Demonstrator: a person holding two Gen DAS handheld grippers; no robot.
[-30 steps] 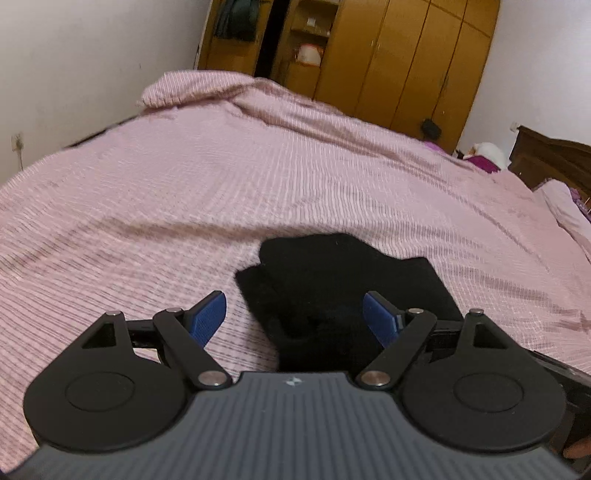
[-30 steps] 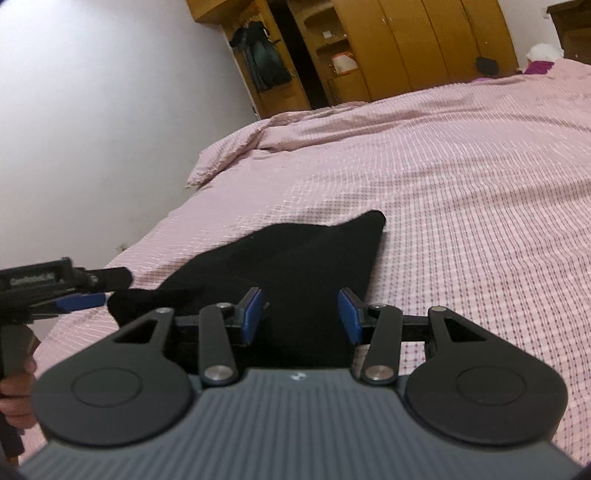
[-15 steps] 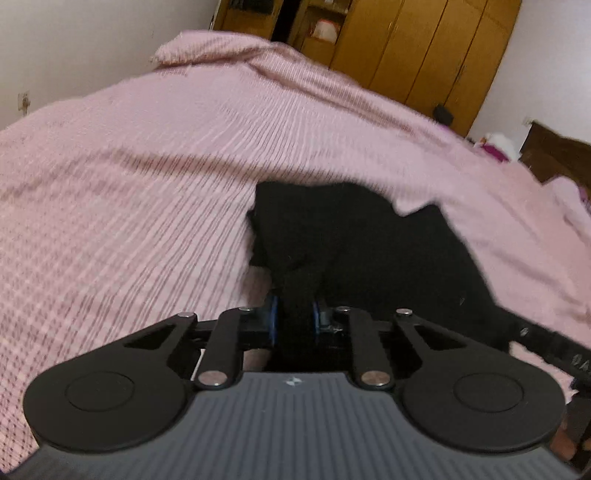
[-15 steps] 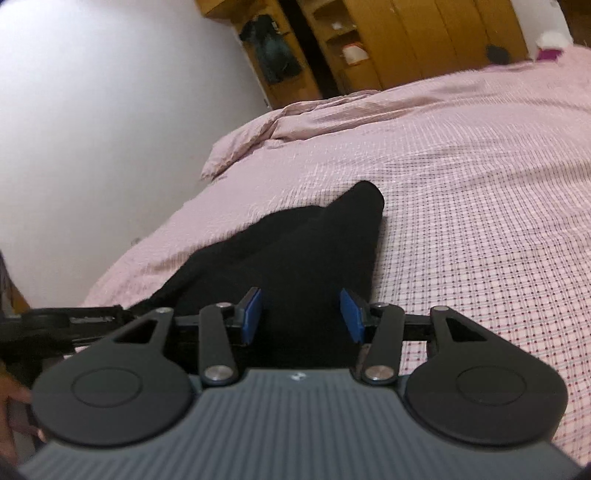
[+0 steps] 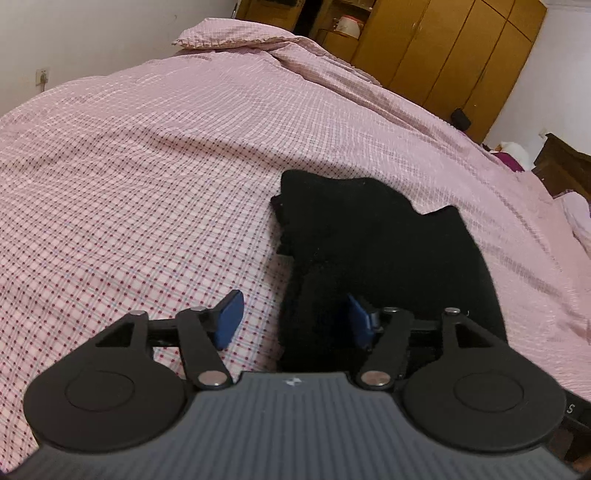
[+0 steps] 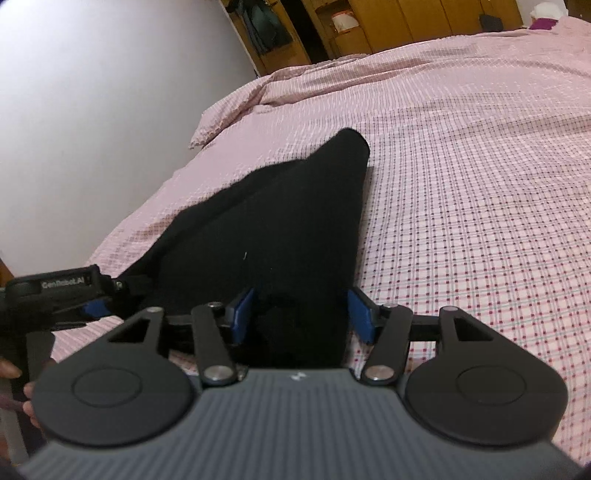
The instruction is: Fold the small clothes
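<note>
A black garment (image 5: 369,240) lies folded on the pink checked bed cover (image 5: 147,184). In the left wrist view its near left edge sits between the blue pads of my left gripper (image 5: 295,323). The jaws are opening; the left pad (image 5: 231,319) stands clear over bare cover and the right pad rests by the cloth. In the right wrist view the garment (image 6: 280,221) tapers to a far point. Its near end lies between my right gripper (image 6: 302,314), whose jaws are opening with both pads just off the cloth. The left gripper (image 6: 92,306) shows at the garment's left corner.
A pillow (image 5: 229,35) lies at the far end of the bed, against a white wall (image 6: 92,92). Wooden wardrobes (image 5: 443,48) stand behind. A dark wooden piece of furniture (image 5: 565,170) is at the right. A hand (image 6: 14,373) holds the left gripper's handle.
The left gripper closed on the garment's near edge half a second ago and has now let go and opened. The right jaws have widened. Both grippers have sunk closer to the bed.
</note>
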